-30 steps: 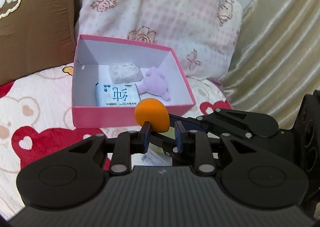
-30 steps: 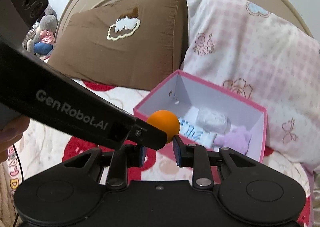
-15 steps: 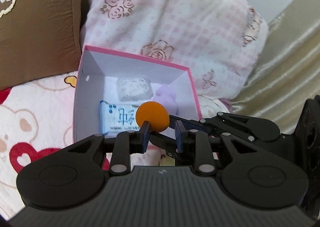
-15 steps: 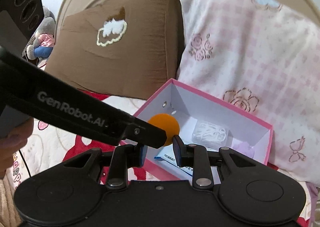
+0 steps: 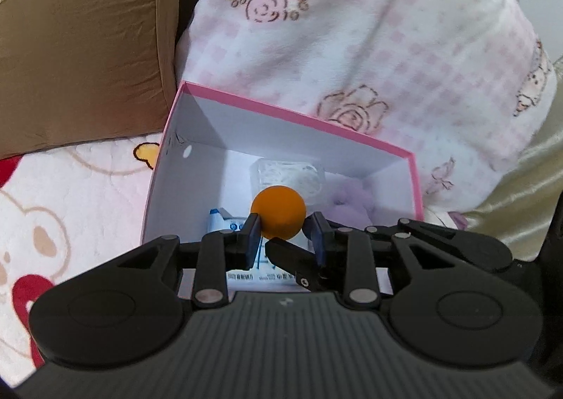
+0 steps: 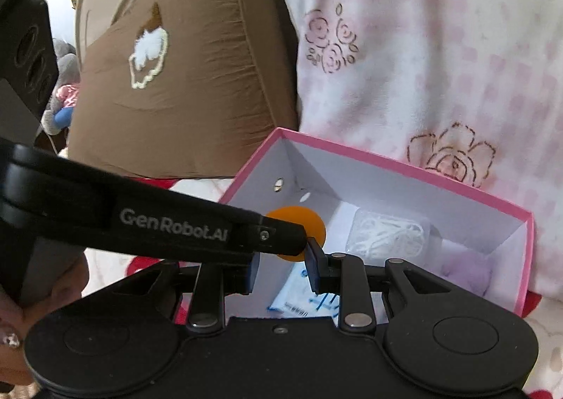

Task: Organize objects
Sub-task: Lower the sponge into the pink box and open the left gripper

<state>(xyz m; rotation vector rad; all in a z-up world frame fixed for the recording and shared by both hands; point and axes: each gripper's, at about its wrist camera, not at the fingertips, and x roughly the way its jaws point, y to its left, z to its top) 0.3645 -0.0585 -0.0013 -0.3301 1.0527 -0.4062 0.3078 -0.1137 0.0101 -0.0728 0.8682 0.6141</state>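
Observation:
My left gripper (image 5: 281,231) is shut on an orange ball (image 5: 278,212) and holds it above the open pink box (image 5: 295,119). The ball also shows in the right wrist view (image 6: 299,228), with the left gripper's finger across it. My right gripper (image 6: 281,268) stands beside the ball, jaws narrowly apart, holding nothing I can see. Inside the box lie a blue and white tissue pack (image 6: 302,300), a clear packet (image 6: 387,237) and a purple soft toy (image 6: 464,268).
The box sits on a bear-print blanket (image 5: 70,194). A brown pillow (image 6: 183,82) and a pink checked pillow (image 5: 352,29) lean behind it. A beige curtain (image 5: 527,173) hangs at the right. A grey plush toy (image 6: 63,96) sits far left.
Both grippers have moved forward and over the box with the orange ball. The box now fills more of both views.

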